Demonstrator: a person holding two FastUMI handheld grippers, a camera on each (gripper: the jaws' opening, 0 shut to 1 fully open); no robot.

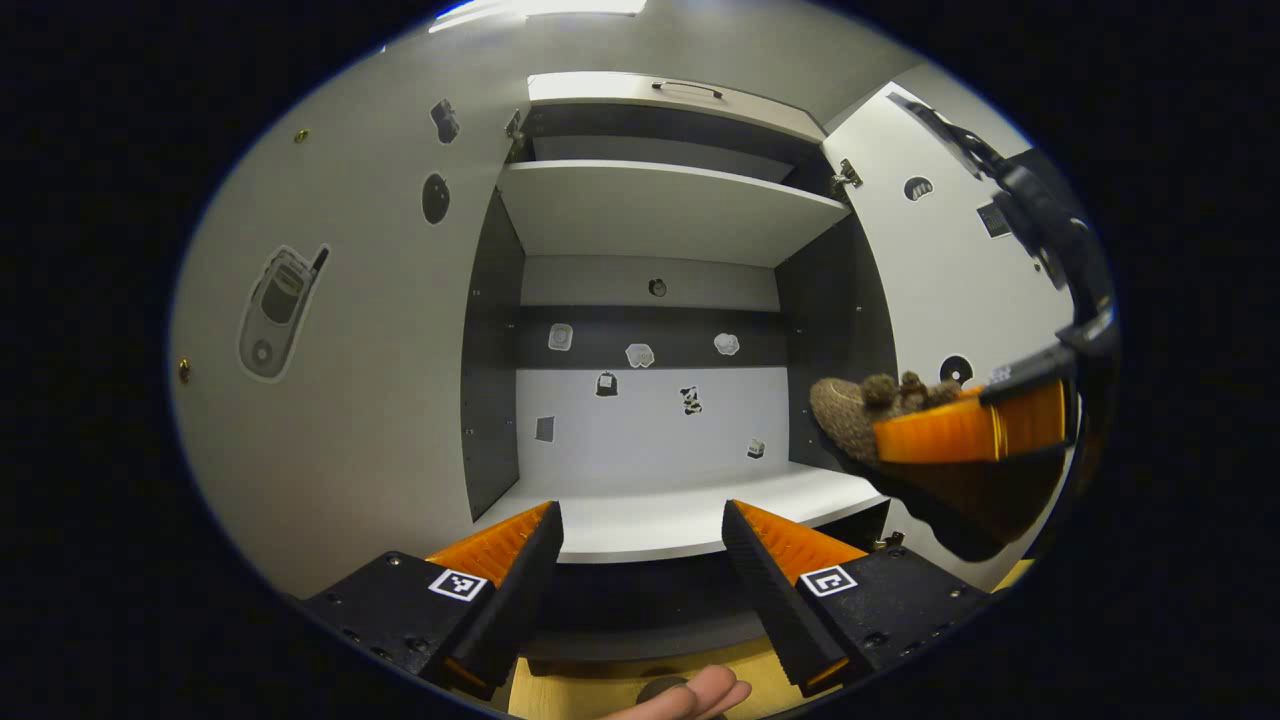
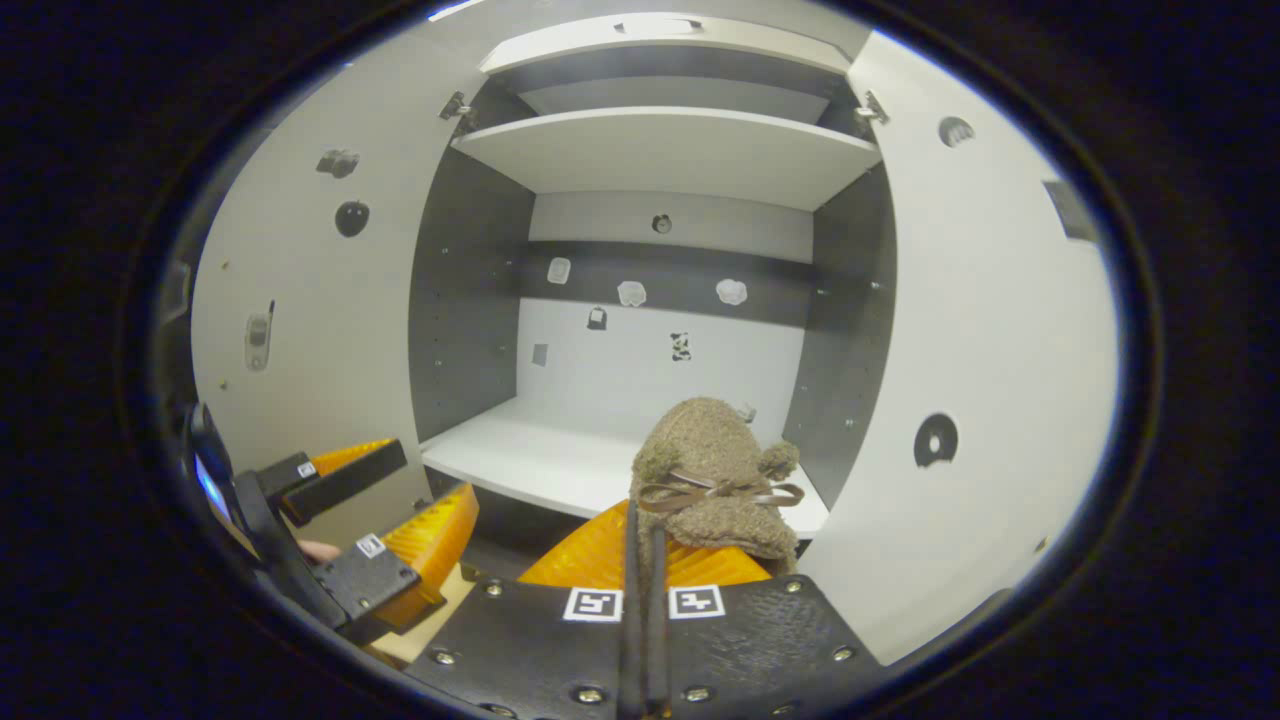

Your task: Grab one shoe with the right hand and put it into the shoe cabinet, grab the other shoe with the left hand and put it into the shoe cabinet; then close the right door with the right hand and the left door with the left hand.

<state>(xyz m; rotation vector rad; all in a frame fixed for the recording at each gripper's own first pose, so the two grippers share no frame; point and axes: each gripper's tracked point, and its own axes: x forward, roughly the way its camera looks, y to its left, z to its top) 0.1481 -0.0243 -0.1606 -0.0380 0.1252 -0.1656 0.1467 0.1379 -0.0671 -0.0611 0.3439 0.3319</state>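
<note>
Shoe sits pinched in your right gripper, raised before the open shoe cabinet, over its lower shelf's edge. Your left gripper spreads wide, holding nothing.

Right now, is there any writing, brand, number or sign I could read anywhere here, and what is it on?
No readable words or numbers.
Stickers on the cabinet's back wall and both doors, left door: pictures only, too small for any print.
Square black-and-white markers on the left gripper and right gripper: coded patterns, not text.
The shoe shows no label.
</note>
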